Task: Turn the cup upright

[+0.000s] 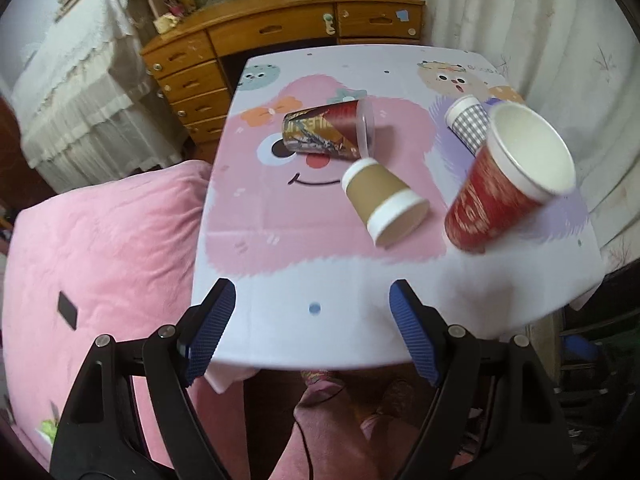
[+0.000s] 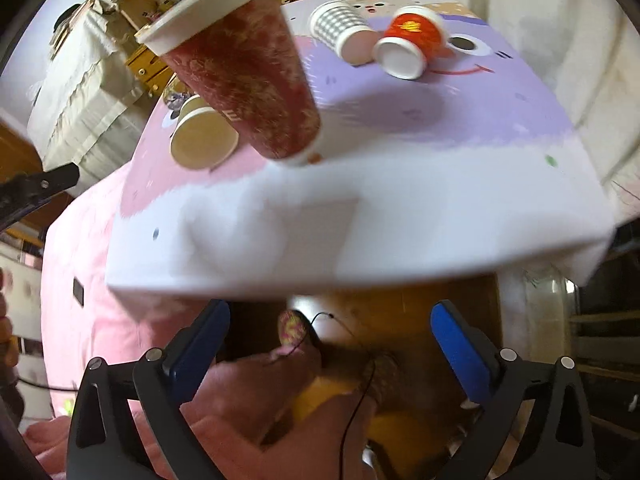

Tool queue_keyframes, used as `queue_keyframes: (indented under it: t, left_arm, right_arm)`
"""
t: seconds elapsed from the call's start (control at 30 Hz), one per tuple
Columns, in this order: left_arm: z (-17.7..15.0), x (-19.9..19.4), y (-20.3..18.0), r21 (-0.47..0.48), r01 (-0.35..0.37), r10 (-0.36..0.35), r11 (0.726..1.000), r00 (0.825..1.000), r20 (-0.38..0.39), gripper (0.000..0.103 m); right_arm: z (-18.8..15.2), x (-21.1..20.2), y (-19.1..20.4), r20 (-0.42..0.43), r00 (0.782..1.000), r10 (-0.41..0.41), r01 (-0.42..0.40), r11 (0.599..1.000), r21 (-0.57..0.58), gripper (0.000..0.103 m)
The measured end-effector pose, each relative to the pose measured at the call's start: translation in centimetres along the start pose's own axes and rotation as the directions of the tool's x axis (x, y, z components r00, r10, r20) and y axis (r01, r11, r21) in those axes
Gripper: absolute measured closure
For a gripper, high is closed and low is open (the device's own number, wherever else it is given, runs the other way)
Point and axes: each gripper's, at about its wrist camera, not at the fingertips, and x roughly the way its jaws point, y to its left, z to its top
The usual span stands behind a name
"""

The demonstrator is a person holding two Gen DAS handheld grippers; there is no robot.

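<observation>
The red cup [image 1: 508, 178] stands mouth-up but tilted near the tabletop's [image 1: 280, 328] front right corner, blurred — likely just set down and not yet settled. Both claws hang off the front edge, the left claw [image 1: 312, 320] and right claw [image 2: 330, 340] spread wide and holding nothing. The brown cup [image 1: 384, 204], checked cup [image 1: 468, 120], patterned cup [image 1: 324, 130] and orange cup [image 2: 412, 40] lie on their sides farther back — candidates for the next flip.
</observation>
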Motion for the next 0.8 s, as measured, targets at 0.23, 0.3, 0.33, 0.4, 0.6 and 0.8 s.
queue_keyframes:
  t: [0.23,0.3,0.33,0.4,0.6,0.8]
  left_arm:
    - [-4.5,-5.8,-3.0,0.034,0.124,-0.123,0.992,0.992,-0.042,0.026]
    - [-5.0,-8.1,-3.8,0.047,0.143,-0.143,0.989,0.99,-0.002,0.026]
    - [-4.9,-9.2,-4.2,0.064,0.137,-0.139,0.988,0.99,0.026,0.026]
    - [-4.6,-11.4,-5.1,0.102,0.113,-0.122,0.988,0.989,0.078,0.026]
    - [-3.0,-16.8,-6.3,0.042,0.155,-0.16,0.987,0.975,0.157,0.026]
    - [-1.8,-21.1,-7.1,0.048,0.134,-0.141,0.99,0.971,0.195,0.026]
  right_arm:
    - [-1.4,-7.8,-1.6,0.037,0.998,0.043,-0.041,0.997,-0.064,0.001]
    - [-1.5,-10.1,-1.1,0.034,0.997,0.072,-0.069,0.994,-0.081,0.001]
    - [-1.5,-11.3,-0.9,0.036,0.996,0.085,-0.081,0.993,-0.089,0.001]
    - [-1.7,-13.4,-0.3,0.038,0.994,0.099,-0.096,0.991,-0.092,0.001]
    - [-1.7,-18.4,1.4,0.031,0.988,0.152,-0.151,0.988,-0.037,0.001]
    - [-2.4,-25.0,3.3,0.168,0.979,0.119,-0.11,0.992,-0.063,0.0]
